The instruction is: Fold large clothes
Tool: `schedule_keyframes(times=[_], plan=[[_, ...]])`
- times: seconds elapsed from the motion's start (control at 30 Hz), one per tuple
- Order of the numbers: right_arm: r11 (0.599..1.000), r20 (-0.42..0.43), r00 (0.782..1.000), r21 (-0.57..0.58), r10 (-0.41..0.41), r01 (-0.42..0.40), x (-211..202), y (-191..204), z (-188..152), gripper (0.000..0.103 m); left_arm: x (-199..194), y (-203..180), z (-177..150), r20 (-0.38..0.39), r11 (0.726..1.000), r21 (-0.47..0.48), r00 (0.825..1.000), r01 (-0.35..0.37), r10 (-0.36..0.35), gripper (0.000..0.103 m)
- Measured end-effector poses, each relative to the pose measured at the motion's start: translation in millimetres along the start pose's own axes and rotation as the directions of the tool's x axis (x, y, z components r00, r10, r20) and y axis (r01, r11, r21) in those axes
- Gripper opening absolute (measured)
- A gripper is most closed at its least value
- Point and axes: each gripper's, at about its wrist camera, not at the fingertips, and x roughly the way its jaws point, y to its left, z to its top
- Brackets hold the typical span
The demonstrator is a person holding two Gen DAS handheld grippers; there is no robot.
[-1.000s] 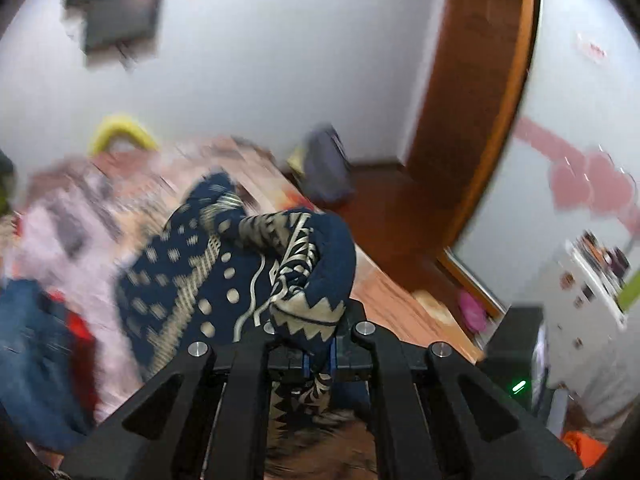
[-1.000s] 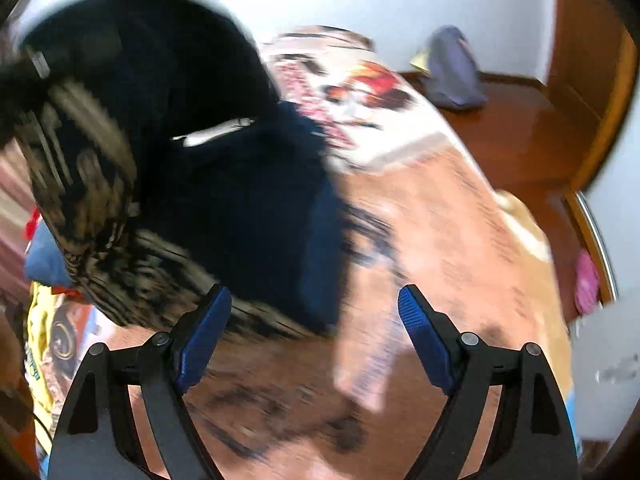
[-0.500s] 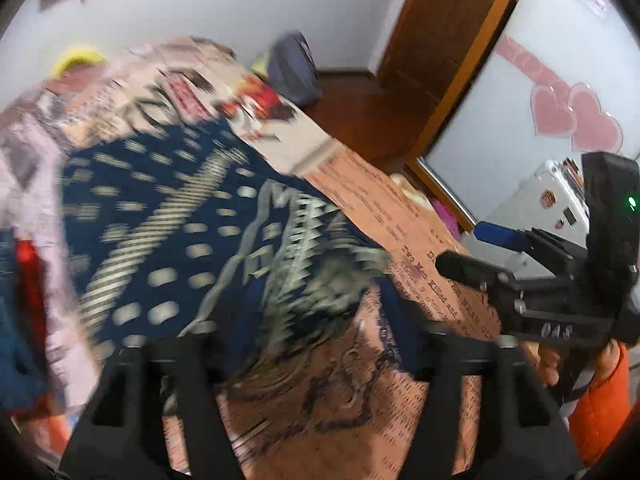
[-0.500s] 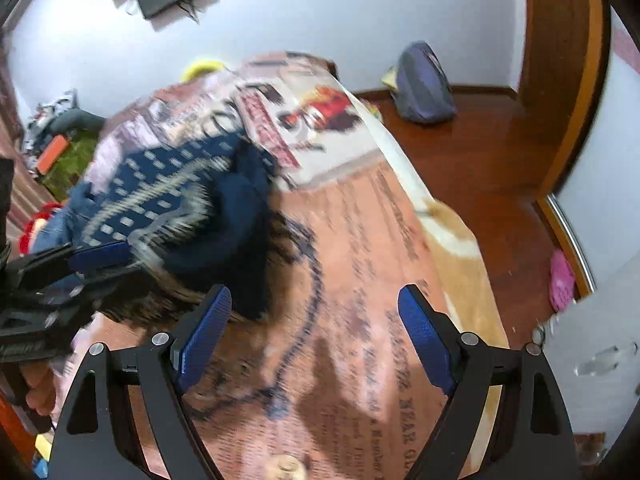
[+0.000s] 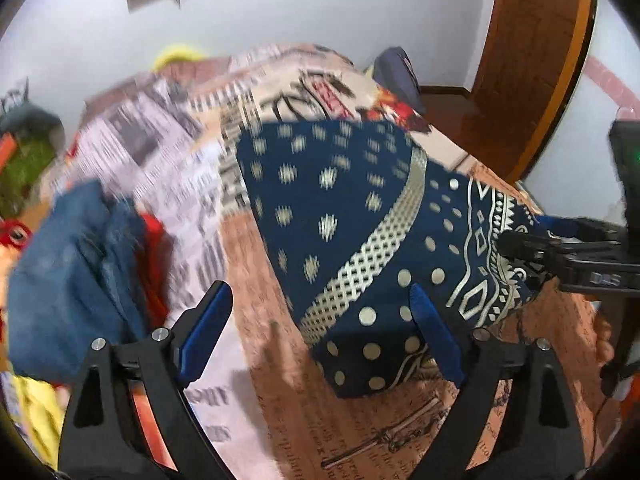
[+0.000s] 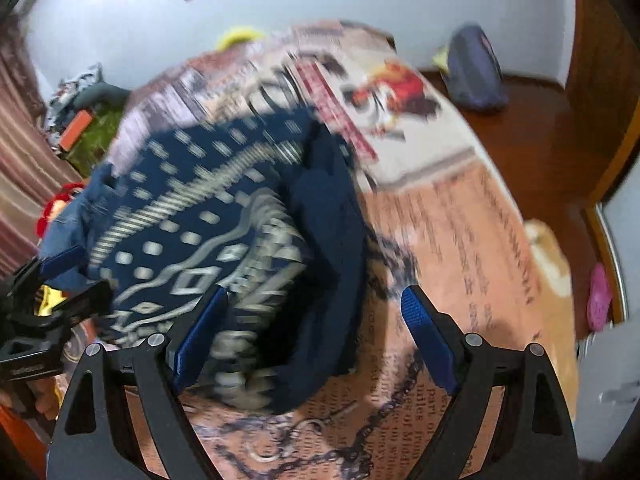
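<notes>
Bed point(image 5: 280, 412): covered by a spread printed with newsprint-style text, chains and pictures; it fills most of both views and carries all the clothes.
Navy garment point(image 5: 344, 216): large dark-blue cloth with cream dots, a lattice band and a zigzag-and-diamond border – it lies spread on the bed, near corner folded under at the front edge. In the right wrist view point(image 6: 224, 220) it is bunched, with a plain navy fold on its right side.
Blue denim piece point(image 5: 68, 280): heaped on the bed left of the navy garment, with red and yellow cloth under and beside it.
Door point(image 5: 532, 52): brown wood, beyond the far corner of the bed, over a dark wooden floor.
Left gripper point(image 5: 320, 336): its jaws are opening, already spread wide. The near corner of the navy garment lies between the blue pads; the right pad overlaps the cloth's edge, the left pad is clear of it over the bare spread. Nothing is pinched.
Right gripper point(image 6: 316, 336): its jaws are opening a little and stand wide – the bunched end of the garment lies between the pads, against the left one, apart from the right one. From the left wrist view point(image 5: 560, 248) its fingers point at the zigzag border.
Backpack point(image 6: 476, 72): grey-blue, on the floor by the wall.
Pink slipper point(image 6: 600, 296): on the floor at the right of the bed.
</notes>
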Motion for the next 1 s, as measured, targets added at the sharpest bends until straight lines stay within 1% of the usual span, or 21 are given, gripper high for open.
schedule_keyframes(times=[0.07, 0.13, 0.23, 0.3, 0.37, 0.4, 0.47, 0.57, 0.63, 0.67, 0.7, 0.73, 0.8, 0.87, 0.93, 0.97, 1.0], plan=[[1.000, -0.040, 0.999, 0.017, 0.004, -0.004, 10, -11, -9, 0.086, 3, 4, -8, -0.009, 0.999, -0.018, 0.999, 0.032, -0.032, 0.094], [0.999, -0.064, 0.997, 0.037, 0.032, -0.030, 12, -21, -15, 0.087, 6, 8, -14, -0.017, 0.998, -0.024, 0.998, 0.062, -0.062, 0.094], [0.997, -0.068, 0.996, 0.047, 0.057, -0.054, 5, -25, -16, 0.087, 1, 8, -19, -0.020, 0.997, -0.028, 0.997, 0.078, -0.079, 0.094], [0.998, -0.050, 0.997, 0.035, 0.062, -0.060, -4, -23, -11, 0.087, -3, 8, -15, -0.019, 0.997, -0.027, 0.997, 0.068, -0.068, 0.094], [0.997, -0.027, 0.997, 0.022, 0.071, -0.070, -9, -19, -4, 0.087, -9, 14, -5, 0.006, 0.998, -0.046, 0.999, 0.034, -0.034, 0.094], [0.996, -0.018, 0.996, 0.020, 0.083, -0.082, -11, -17, 0, 0.087, -12, 16, -1, 0.018, 0.998, -0.060, 0.999, 0.030, -0.029, 0.094], [0.993, -0.006, 0.993, 0.033, 0.118, -0.117, -10, -14, 8, 0.087, -16, 23, 8, 0.032, 0.994, -0.095, 0.998, 0.061, -0.058, 0.094], [0.982, -0.015, 0.985, 0.072, 0.174, -0.172, 4, -13, 20, 0.087, -5, 34, 22, 0.010, 0.979, -0.163, 0.992, 0.125, -0.125, 0.094], [0.977, -0.040, 0.980, 0.095, 0.194, -0.189, 17, -14, 24, 0.087, 10, 41, 28, -0.022, 0.959, -0.212, 0.980, 0.188, -0.196, 0.094], [0.971, -0.064, 0.975, 0.118, 0.214, -0.206, 29, -17, 27, 0.087, 23, 46, 30, -0.047, 0.940, -0.252, 0.967, 0.232, -0.251, 0.094], [0.966, -0.080, 0.970, 0.139, 0.230, -0.218, 37, -20, 28, 0.087, 31, 50, 31, -0.060, 0.923, -0.282, 0.955, 0.263, -0.290, 0.094], [0.959, -0.099, 0.964, 0.168, 0.247, -0.229, 43, -24, 28, 0.087, 40, 53, 30, -0.064, 0.900, -0.317, 0.940, 0.298, -0.334, 0.094], [0.929, -0.133, 0.940, 0.249, 0.314, -0.275, 60, -33, 28, 0.087, 61, 61, 29, -0.069, 0.834, -0.407, 0.898, 0.373, -0.435, 0.094], [0.909, -0.142, 0.924, 0.280, 0.356, -0.308, 67, -35, 30, 0.088, 78, 66, 27, -0.062, 0.782, -0.474, 0.871, 0.404, -0.487, 0.094], [0.901, -0.145, 0.915, 0.286, 0.377, -0.326, 75, -34, 32, 0.089, 97, 67, 27, -0.062, 0.745, -0.516, 0.849, 0.423, -0.525, 0.096], [0.893, -0.147, 0.907, 0.292, 0.395, -0.341, 80, -32, 33, 0.089, 102, 66, 27, -0.063, 0.732, -0.530, 0.840, 0.429, -0.539, 0.097], [0.887, -0.149, 0.901, 0.300, 0.407, -0.351, 83, -32, 33, 0.089, 109, 66, 26, -0.063, 0.707, -0.552, 0.823, 0.442, -0.564, 0.096]])
